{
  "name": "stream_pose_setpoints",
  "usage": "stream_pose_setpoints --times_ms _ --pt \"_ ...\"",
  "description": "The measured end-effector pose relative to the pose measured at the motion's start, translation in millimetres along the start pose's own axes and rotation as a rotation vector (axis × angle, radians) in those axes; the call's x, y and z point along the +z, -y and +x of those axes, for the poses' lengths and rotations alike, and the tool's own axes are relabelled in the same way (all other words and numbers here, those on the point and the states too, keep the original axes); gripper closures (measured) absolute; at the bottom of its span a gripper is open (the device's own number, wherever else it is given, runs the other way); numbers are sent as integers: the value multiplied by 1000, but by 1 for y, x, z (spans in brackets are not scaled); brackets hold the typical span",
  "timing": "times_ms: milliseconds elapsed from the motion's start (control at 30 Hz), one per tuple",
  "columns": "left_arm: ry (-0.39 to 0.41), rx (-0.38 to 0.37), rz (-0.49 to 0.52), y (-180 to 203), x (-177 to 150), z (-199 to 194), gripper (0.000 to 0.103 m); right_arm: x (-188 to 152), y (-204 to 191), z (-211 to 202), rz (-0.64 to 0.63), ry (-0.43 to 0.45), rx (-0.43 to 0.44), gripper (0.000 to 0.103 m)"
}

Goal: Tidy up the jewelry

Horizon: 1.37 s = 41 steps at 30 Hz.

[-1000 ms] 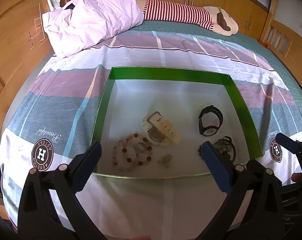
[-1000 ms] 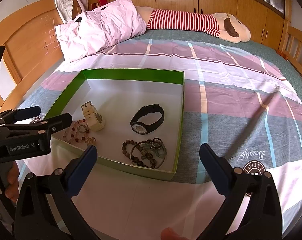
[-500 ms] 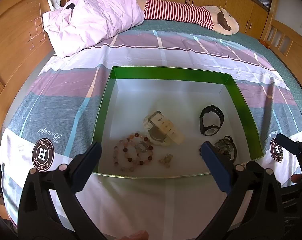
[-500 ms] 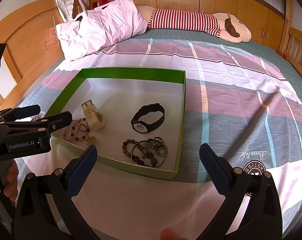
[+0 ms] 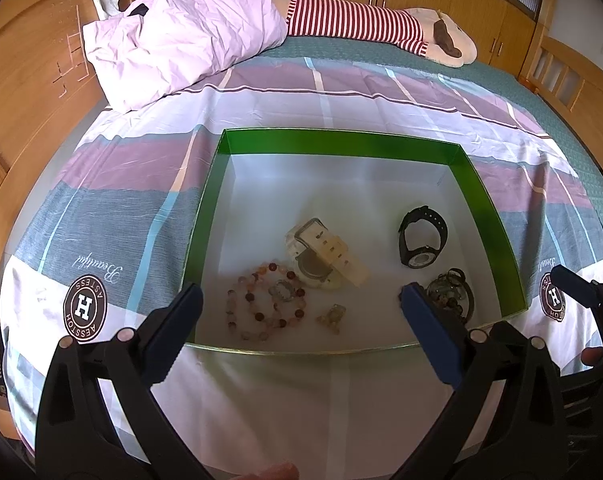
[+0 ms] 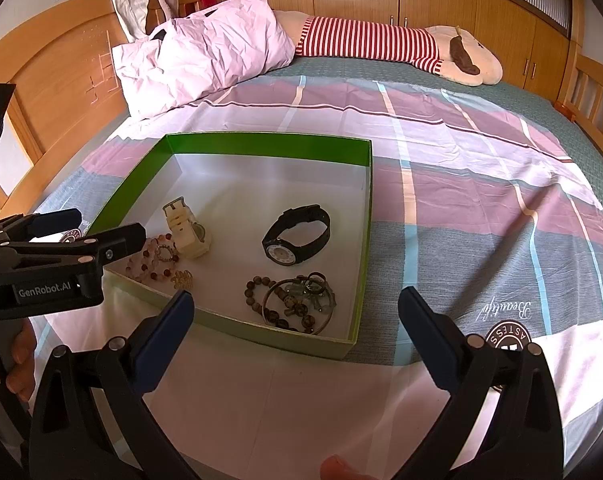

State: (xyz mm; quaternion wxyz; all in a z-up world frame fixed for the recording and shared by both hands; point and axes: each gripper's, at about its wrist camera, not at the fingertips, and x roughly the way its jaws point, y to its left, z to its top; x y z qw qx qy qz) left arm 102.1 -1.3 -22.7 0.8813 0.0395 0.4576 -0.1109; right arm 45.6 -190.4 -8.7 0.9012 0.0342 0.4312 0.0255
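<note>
A green-walled box (image 5: 341, 142) with a white floor lies on the bed. In it are a cream watch (image 5: 321, 256), a black watch (image 5: 421, 236), a pink bead bracelet (image 5: 261, 304), a small gold piece (image 5: 331, 316) and a tangle of dark bead bracelets (image 5: 451, 292). My left gripper (image 5: 300, 298) hangs open over the box's near edge, holding nothing. In the right wrist view, my right gripper (image 6: 296, 302) is open above the near right corner of the box (image 6: 269, 143), over the dark bracelets (image 6: 293, 304). The black watch (image 6: 297, 236) and cream watch (image 6: 187, 234) lie beyond.
A pink pillow (image 5: 181, 40) and a red-striped plush toy (image 5: 361, 24) lie at the head of the bed. The wooden headboard (image 5: 29, 80) is on the left and wooden cabinets stand behind. The checked sheet (image 6: 481, 200) spreads to the right of the box.
Almost nothing: both grippers stay open and hover in nearly the same place, and the jewelry in the box has not moved.
</note>
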Motion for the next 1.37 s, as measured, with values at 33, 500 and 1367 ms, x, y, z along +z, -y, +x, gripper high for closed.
stream_pose_setpoints --times_ms 33,500,1367 --pt "-3 -2 2 0 0 0 2 1 -1 0 0 0 2 1" --pt "41 -26 -31 -15 7 -22 2 -3 -6 -6 -7 39 -13 1" --pt "32 39 54 4 2 -17 2 -7 -23 -1 -58 43 -11 1"
